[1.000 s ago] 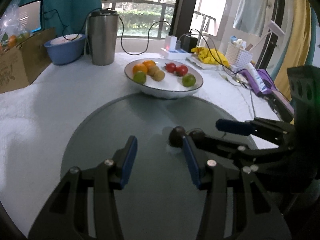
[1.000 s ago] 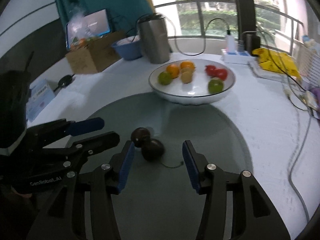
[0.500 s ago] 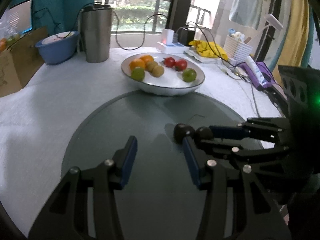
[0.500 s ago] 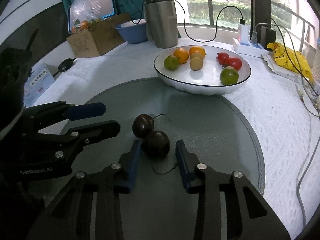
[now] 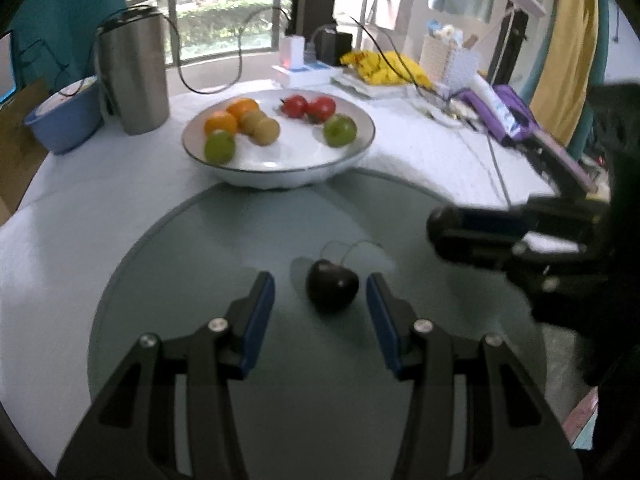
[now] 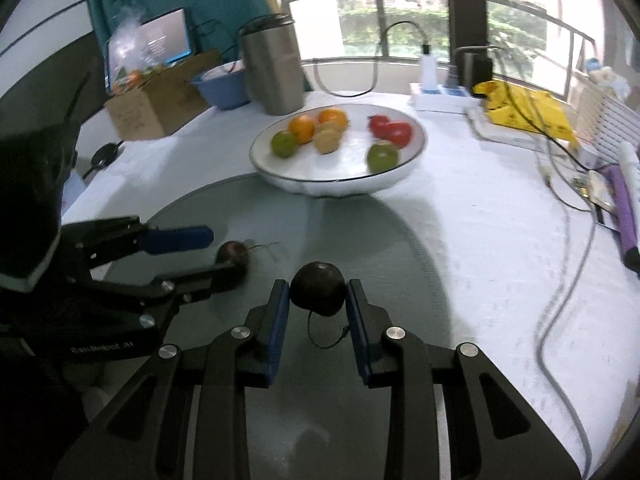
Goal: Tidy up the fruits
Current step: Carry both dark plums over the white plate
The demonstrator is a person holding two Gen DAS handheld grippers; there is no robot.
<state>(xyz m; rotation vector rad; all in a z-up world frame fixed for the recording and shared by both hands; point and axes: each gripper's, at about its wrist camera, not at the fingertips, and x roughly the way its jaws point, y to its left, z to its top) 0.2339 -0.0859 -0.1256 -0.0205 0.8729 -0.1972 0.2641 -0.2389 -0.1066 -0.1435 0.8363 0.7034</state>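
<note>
A dark purple fruit with a thin stem lies on the grey round mat, between the open jaws of my left gripper without touching them. It also shows in the right wrist view. My right gripper is shut on a second dark purple fruit and holds it above the mat; it shows at the right of the left wrist view. A white bowl behind the mat holds oranges, kiwis, tomatoes and green fruits.
A steel kettle, a blue bowl and a cardboard box stand at the back left. A power strip, a yellow bag, cables and a purple item lie at the right.
My right gripper closed on one dark fruit and lifted it away to the right. My left gripper moved so the other dark fruit sits between its open jaws.
</note>
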